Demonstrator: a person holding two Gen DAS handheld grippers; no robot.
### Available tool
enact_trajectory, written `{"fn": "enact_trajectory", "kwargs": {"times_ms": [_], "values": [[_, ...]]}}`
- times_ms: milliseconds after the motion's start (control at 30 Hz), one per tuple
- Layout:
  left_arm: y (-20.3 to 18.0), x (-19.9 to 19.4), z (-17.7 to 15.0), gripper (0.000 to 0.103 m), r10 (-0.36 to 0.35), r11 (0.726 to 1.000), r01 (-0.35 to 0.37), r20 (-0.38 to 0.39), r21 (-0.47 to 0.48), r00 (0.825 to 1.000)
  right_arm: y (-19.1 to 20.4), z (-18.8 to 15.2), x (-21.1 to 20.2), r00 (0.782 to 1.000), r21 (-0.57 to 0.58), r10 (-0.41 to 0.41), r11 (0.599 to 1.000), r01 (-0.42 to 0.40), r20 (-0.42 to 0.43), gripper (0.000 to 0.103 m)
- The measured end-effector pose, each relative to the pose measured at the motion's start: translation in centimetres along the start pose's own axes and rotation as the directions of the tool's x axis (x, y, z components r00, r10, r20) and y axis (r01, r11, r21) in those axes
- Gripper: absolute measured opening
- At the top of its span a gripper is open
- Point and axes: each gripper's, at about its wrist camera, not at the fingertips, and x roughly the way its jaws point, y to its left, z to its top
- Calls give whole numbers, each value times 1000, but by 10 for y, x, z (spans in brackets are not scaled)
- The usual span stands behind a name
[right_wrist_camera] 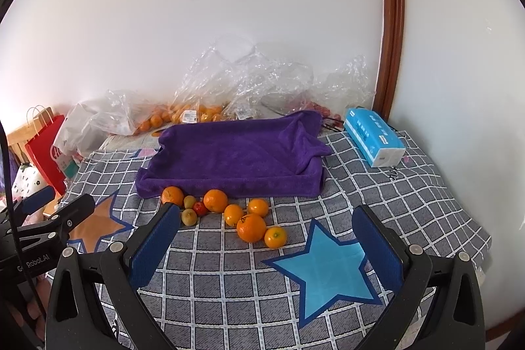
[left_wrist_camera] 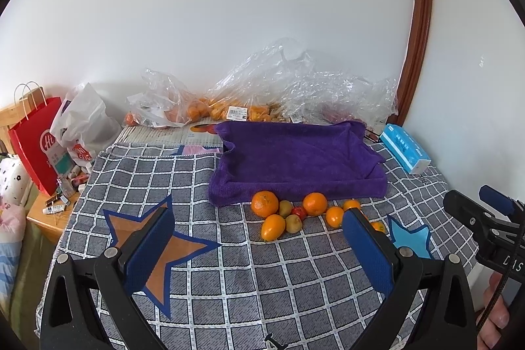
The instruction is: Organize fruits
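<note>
- The left gripper (left_wrist_camera: 259, 238) hovered over the grey checked cloth (left_wrist_camera: 229, 284), its blue-padded jaws spread wide with nothing between them.
- The right gripper (right_wrist_camera: 265, 232) hung likewise above the cloth, jaws wide apart and empty, a light-blue star patch (right_wrist_camera: 328, 277) below it.
- A loose cluster of fruit lay on the cloth just in front of the purple towel-lined tray (right_wrist_camera: 236, 153): several oranges, the largest (right_wrist_camera: 251, 227) nearest the right camera, with a smaller one (right_wrist_camera: 275, 237) touching its right side.
- Two small green fruits (right_wrist_camera: 189, 216) and a little red one (right_wrist_camera: 199, 208) sat among the oranges at the cluster's left end.
- The tray itself held no fruit.
- Behind the tray, crumpled clear plastic bags (left_wrist_camera: 262, 87) held more oranges against the wall.
- A blue tissue pack (right_wrist_camera: 374, 136) lay to the tray's right; a red paper bag (left_wrist_camera: 36, 146) stood far left.
</note>
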Motion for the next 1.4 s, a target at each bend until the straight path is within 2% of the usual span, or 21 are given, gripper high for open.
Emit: {"fn": "enact_trajectory", "kwargs": {"times_ms": [433,700,933,1133,1267,1400], "values": [[1,8,1,102,-2,1000,2,12,0,1000,0,-4,14,1000,-24,9,1000,-10,-29,103],[13,41,-5,102,-1,1000,1,-31,8,1000,-8,-10,47,996,4,-56,998,56,-72,103],[34,74,-16,102,3,999,-7,-87,-53,996,-16,-21,86,987,9,-59,998,61,-148,103],[47,98,-25,97,36,998,-43,-130,-54,991,-21,-36,118,980,45,-14,999,23,-200,102],[58,107,-26,95,37,995,-50,-143,-86,989,-25,-41,133,973,85,69,995,-51,-221,99],[61,118,-28,93,38,997,-49,-173,-55,984,-23,-45,136,979,83,75,995,-59,-192,97]]}}
